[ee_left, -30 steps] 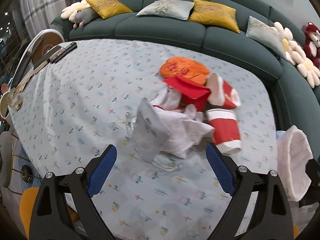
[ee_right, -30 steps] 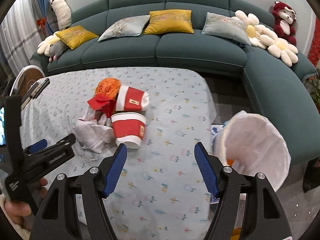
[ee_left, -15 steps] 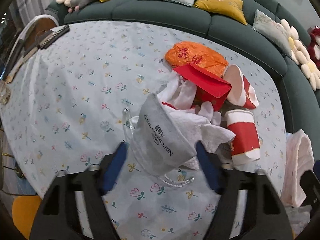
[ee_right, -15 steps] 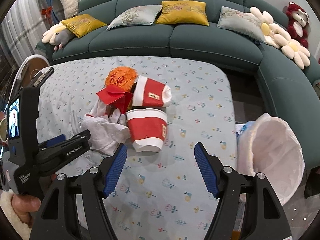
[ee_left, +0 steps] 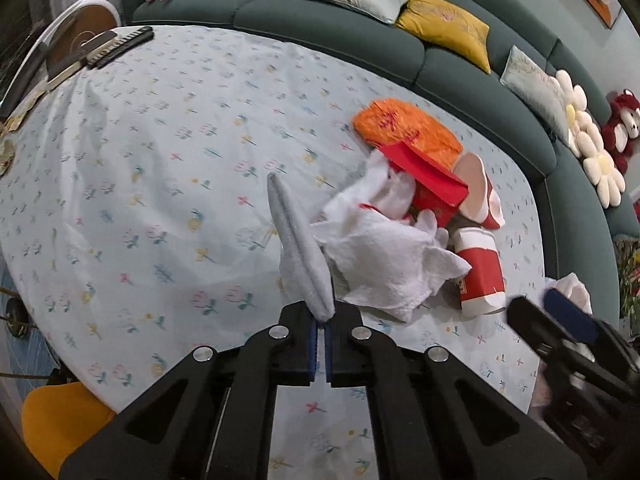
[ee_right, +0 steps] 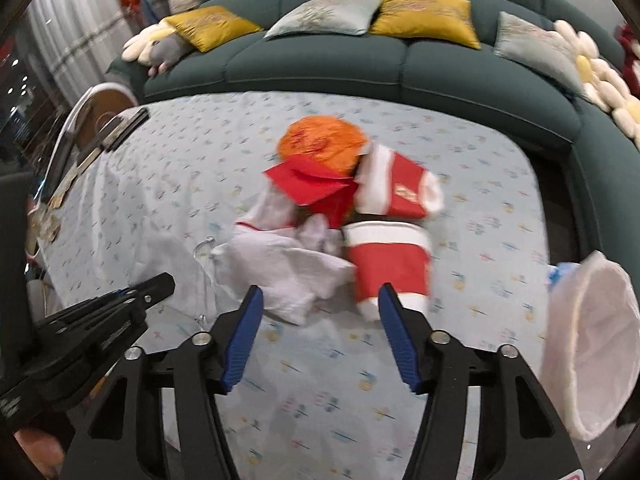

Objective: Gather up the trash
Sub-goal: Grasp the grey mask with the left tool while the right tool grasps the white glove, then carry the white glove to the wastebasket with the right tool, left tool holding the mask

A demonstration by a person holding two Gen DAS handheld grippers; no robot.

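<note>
The left gripper (ee_left: 320, 336) has just closed its jaws on the grey mask (ee_left: 301, 248), which stands edge-on, pinched flat between the blue pads and rising straight ahead of them above the table (ee_left: 132, 184). Just right of the mask lies the crumpled white tissue (ee_left: 384, 256), touching it at the base. Beyond the tissue sit a red carton (ee_left: 428, 184) and an orange wrapper (ee_left: 408, 132). Right of the tissue a red cup (ee_left: 480, 276) lies on its side, with a second cup (ee_left: 480, 196) behind it.

The right gripper (ee_right: 320, 336) stands with jaws apart, having just narrowed, and nothing is between the pads. The red cup (ee_right: 390, 264) lies just ahead of its right finger, the tissue (ee_right: 280, 276) just ahead of its left finger. The white-lined bin (ee_right: 592, 340) stands right of the table, well apart from the mask.
</note>
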